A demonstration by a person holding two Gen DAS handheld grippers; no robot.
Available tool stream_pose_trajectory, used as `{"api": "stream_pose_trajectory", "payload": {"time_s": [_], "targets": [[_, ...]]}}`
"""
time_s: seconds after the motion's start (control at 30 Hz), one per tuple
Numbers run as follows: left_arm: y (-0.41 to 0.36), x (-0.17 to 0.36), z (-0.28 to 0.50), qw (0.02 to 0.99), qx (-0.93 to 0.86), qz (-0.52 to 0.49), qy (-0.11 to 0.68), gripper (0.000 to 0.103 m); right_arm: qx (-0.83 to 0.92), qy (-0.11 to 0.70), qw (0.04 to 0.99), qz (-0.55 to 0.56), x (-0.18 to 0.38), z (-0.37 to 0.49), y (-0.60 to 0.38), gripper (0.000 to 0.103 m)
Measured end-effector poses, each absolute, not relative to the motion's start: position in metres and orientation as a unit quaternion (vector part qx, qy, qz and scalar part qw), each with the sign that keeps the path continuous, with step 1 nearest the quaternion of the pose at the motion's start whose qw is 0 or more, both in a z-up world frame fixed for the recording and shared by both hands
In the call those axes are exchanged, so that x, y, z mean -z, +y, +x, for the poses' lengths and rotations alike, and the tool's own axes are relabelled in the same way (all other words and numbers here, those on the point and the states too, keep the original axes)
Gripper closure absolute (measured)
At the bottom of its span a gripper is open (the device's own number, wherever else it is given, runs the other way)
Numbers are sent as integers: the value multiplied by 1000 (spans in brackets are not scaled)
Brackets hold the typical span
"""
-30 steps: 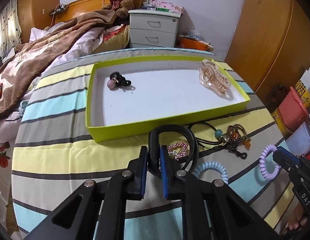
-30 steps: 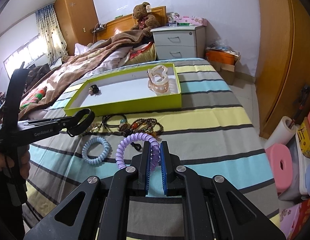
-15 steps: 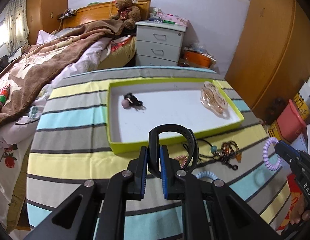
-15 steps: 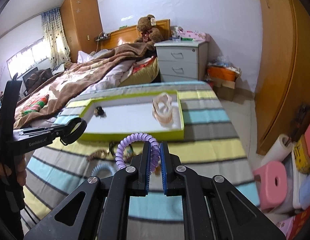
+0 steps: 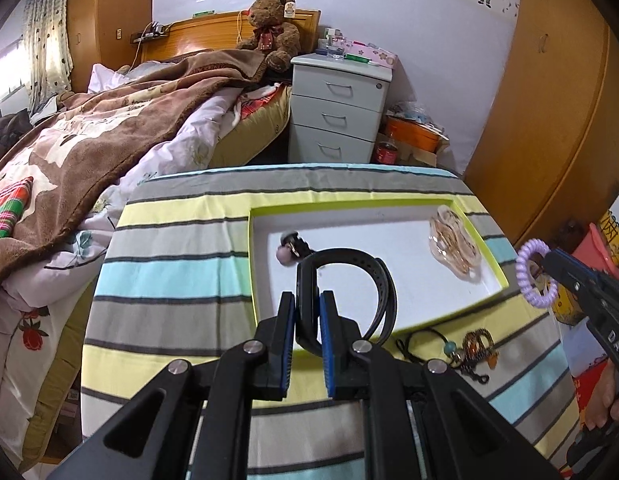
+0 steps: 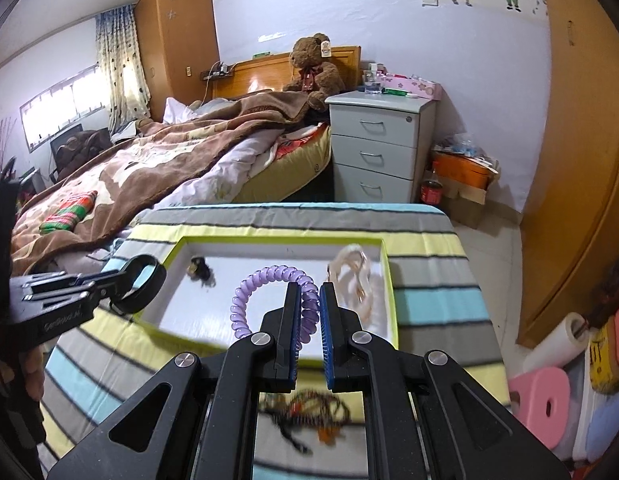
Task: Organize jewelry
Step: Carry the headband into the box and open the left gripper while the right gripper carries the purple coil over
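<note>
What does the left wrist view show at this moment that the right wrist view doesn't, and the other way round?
Only the left wrist view shows the left gripper up close, shut on the black band, and the beaded jewelry sharp on the striped cloth. Only the right wrist view shows the right gripper from behind, shut on the purple coil tie, plus the window and the pink stool. Both show the green tray holding the clear hair claw and a small dark hair tie, with each gripper's load raised off the cloth.
</note>
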State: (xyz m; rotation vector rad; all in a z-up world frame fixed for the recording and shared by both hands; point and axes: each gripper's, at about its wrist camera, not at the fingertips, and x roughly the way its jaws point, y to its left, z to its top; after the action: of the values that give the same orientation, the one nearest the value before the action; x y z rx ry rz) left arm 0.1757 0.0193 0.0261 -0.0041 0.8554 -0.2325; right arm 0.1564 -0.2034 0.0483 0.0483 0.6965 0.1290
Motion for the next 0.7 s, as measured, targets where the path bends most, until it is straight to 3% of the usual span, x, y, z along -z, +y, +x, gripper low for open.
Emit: {"api": "stream_pose_trajectory", "payload": {"time_s": [0.7], "targets": [[5, 30, 228, 880, 93, -11, 466, 90, -80, 424, 902, 18, 19, 272, -181, 94]]}}
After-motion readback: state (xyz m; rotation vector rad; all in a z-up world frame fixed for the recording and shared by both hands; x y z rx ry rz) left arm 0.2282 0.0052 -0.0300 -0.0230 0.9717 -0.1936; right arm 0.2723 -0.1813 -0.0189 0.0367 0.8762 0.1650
